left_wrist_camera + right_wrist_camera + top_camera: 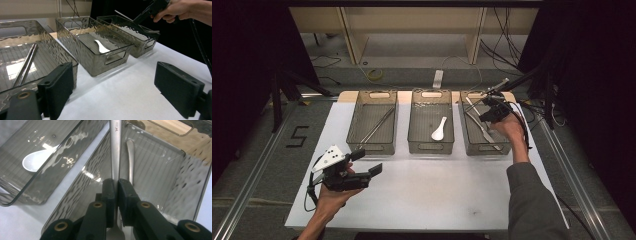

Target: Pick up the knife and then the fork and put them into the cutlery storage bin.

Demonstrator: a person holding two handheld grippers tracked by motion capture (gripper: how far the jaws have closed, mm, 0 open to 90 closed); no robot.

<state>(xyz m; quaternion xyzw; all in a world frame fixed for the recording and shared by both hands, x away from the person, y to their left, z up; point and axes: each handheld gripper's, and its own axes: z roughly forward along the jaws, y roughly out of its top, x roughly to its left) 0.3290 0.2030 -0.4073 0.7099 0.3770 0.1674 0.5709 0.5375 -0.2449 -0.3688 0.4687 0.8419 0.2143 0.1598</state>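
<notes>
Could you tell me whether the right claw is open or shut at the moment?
Shut: the right claw pinches a flat silver metal utensil handle between its black pads, over the right-hand clear plastic bin.

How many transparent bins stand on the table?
3, in a row: the left bin with chopsticks, the middle bin with a white spoon, the right bin under the right gripper.

A slim metal utensil (115, 150) with a long, flat, silvery handle is clamped between the closed jaws of the right hand-held gripper (117, 185). Its handle is seen running straight away from the pads, and its wider end shows beneath them. It is held over the rightmost bin (472, 142), a smoky, rippled, see-through plastic container on the tabletop. In the high view the utensil (473, 106) is seen tilted, pointing towards the bin's far left corner. A second metal utensil (130, 157) lies on the bin floor just beside it.
</notes>
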